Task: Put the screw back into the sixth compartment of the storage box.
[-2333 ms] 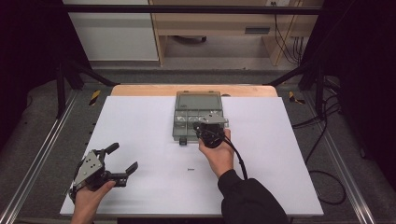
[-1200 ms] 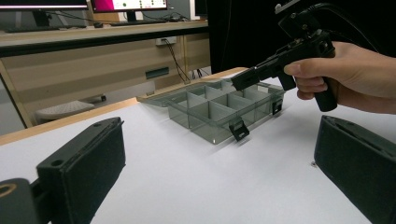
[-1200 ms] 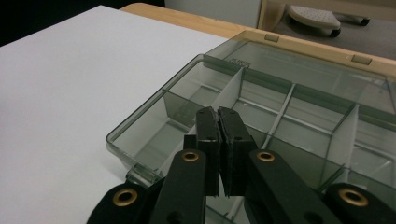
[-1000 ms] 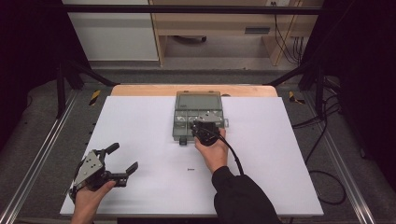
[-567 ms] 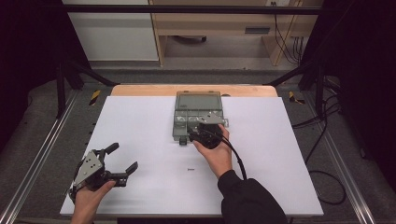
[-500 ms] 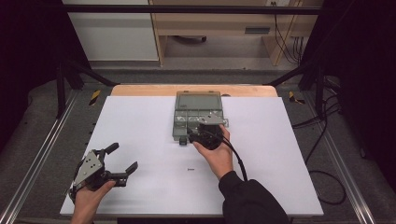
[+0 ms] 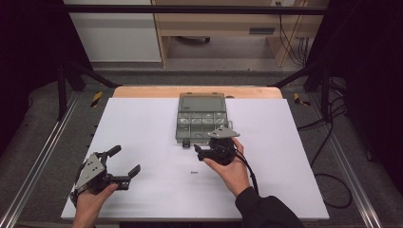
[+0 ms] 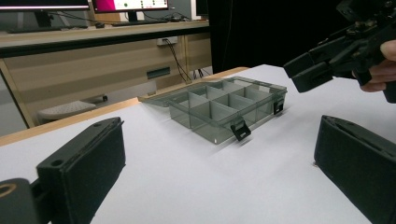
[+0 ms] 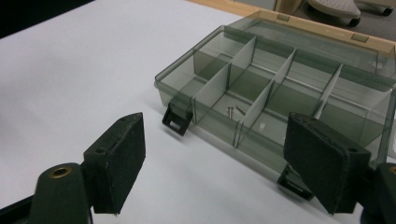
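A: From the high view, an open, smoky-clear compartment box (image 7: 201, 119) sits at the far middle of the white table (image 7: 142, 123), lid laid back. The right tongs (image 7: 199, 151) hover just in front of its near edge, jaws apart after just opening, nothing between them. A small screw (image 7: 193, 172) lies alone on the table nearer the person.

B: And the left tongs (image 7: 124, 161)?

A: Near the table's left front corner, jaws spread wide and empty, well apart from the box.

B: The left gripper view?

A: Its two black jaws frame the box (image 8: 224, 107), two black latches hanging from the front wall; the right tongs (image 8: 310, 70) hang at upper right.

B: The right gripper view?

A: Jaws wide; two small screws (image 9: 235, 110) lie in a front compartment of the box (image 9: 280, 84). No readable writing anywhere.
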